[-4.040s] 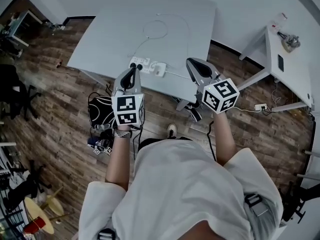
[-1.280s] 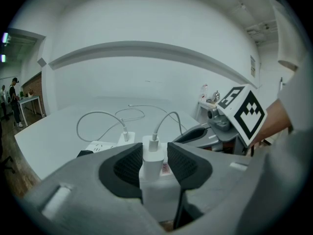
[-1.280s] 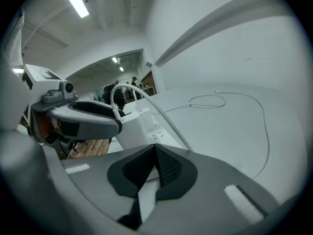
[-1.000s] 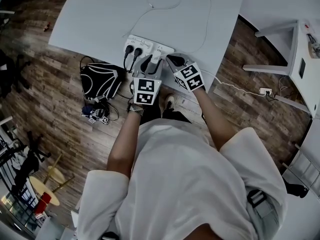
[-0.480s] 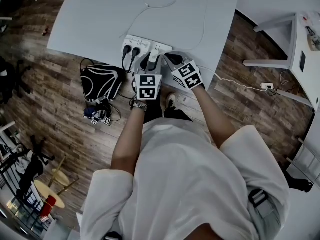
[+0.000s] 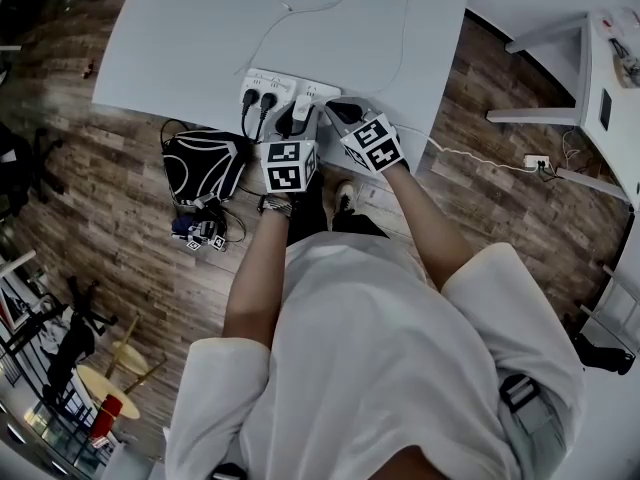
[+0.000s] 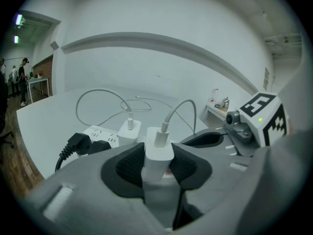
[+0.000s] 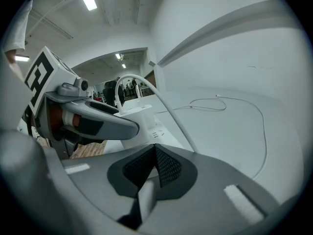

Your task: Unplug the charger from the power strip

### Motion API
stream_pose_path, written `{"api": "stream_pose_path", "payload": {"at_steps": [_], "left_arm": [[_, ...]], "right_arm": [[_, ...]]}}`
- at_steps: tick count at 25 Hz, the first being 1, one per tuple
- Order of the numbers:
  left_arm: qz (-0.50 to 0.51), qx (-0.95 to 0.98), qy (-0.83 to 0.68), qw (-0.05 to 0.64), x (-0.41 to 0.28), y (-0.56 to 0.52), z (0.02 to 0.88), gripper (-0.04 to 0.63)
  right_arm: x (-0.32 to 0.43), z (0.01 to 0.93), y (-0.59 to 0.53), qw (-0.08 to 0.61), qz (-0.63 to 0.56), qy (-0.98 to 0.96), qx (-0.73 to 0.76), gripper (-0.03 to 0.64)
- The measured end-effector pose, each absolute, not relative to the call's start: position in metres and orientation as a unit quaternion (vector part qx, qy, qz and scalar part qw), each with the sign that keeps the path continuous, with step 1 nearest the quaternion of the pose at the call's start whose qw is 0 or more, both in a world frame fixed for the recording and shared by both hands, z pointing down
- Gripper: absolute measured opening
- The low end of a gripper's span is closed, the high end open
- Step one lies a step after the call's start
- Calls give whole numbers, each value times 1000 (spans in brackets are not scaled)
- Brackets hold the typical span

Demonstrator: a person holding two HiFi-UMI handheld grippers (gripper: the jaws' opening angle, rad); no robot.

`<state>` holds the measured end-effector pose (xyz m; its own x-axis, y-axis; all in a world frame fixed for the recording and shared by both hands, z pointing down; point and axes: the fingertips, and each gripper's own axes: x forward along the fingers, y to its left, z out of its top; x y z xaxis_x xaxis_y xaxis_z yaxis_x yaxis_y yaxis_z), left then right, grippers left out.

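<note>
L gripper [image 7: 157, 166] clamps charger [image 7: 158, 151] | R gripper [image 8: 155, 163] jaws together, by pwr strip [image 6: 262, 83]

Smooth white plastic charger [image 7: 158, 153], matt white table [image 6: 180, 38], wood-plank floor [image 6: 100, 198].

Your head cam sits high and looks almost straight down past your shoulders, so it takes in the white table [image 6: 180, 38], the wood floor [image 6: 100, 208] and both arms from well back. The cam on your left gripper [image 6: 298, 110] rides low behind the jaws, facing the far wall [image 7: 161, 13], super close to the charger [image 7: 157, 151] and power strip [image 7: 100, 132]. The one on your right gripper [image 6: 335, 108] looks far and leftward over that same power strip. Each gripper cam catches the other gripper at its edge, and all three share the power strip.
</note>
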<state>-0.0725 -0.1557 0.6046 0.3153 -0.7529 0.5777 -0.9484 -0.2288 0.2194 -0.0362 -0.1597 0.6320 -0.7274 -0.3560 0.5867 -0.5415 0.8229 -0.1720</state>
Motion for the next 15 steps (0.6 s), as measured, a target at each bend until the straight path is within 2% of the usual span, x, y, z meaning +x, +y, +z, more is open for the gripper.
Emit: {"api": "stream_pose_path", "payload": {"at_steps": [8, 15], "left_arm": [[240, 770, -550, 216, -71, -154, 604, 144], [251, 766, -553, 211, -69, -154, 604, 144]], "right_arm": [[-37, 631, -160, 276, 172, -914, 244, 2], [-35, 631, -160, 276, 176, -913, 243, 2]]}}
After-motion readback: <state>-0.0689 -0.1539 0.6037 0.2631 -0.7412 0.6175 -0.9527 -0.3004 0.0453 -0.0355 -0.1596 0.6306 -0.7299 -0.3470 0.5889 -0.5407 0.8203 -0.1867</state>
